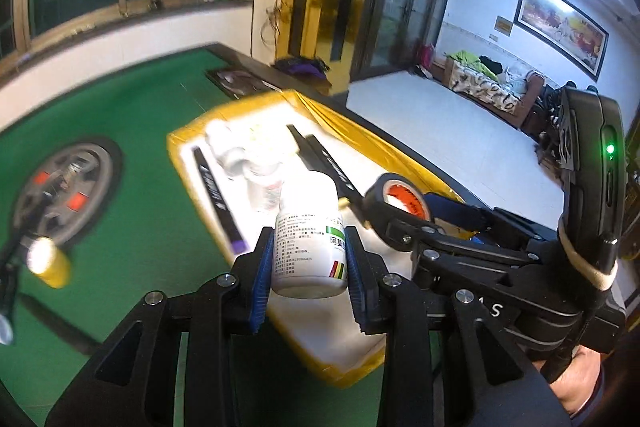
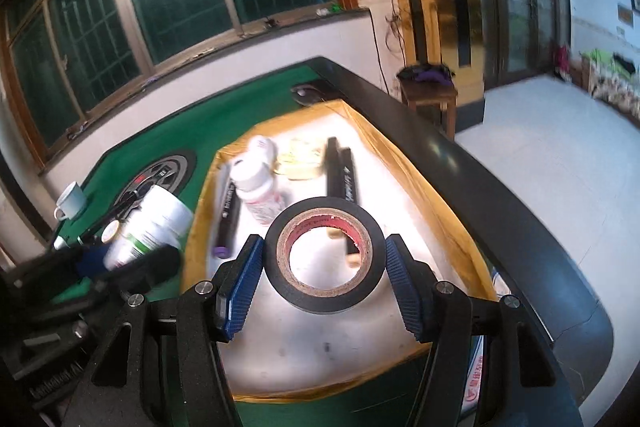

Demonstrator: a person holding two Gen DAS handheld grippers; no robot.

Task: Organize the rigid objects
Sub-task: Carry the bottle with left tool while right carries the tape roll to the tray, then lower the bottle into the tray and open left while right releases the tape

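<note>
My left gripper (image 1: 307, 259) is shut on a white pill bottle (image 1: 309, 239) and holds it upright over the near edge of the yellow-rimmed white tray (image 1: 192, 139). My right gripper (image 2: 324, 269) is shut on a roll of black tape (image 2: 325, 259) and holds it above the tray (image 2: 448, 219). The tape roll also shows in the left wrist view (image 1: 400, 203), and the bottle in the right wrist view (image 2: 152, 227). In the tray lie two white bottles (image 2: 256, 183), a black marker with a purple end (image 2: 226, 219), two black markers (image 2: 340, 175) and a clear roll (image 2: 298, 159).
The tray sits on a green table (image 1: 120, 115) with a black rim (image 2: 460, 155). A round grey hub (image 1: 68, 187) is set in the table. A small yellow bottle (image 1: 50, 263) lies left. A white mug (image 2: 72, 201) stands at the far left. A wooden stool (image 2: 430, 95) stands beyond the table.
</note>
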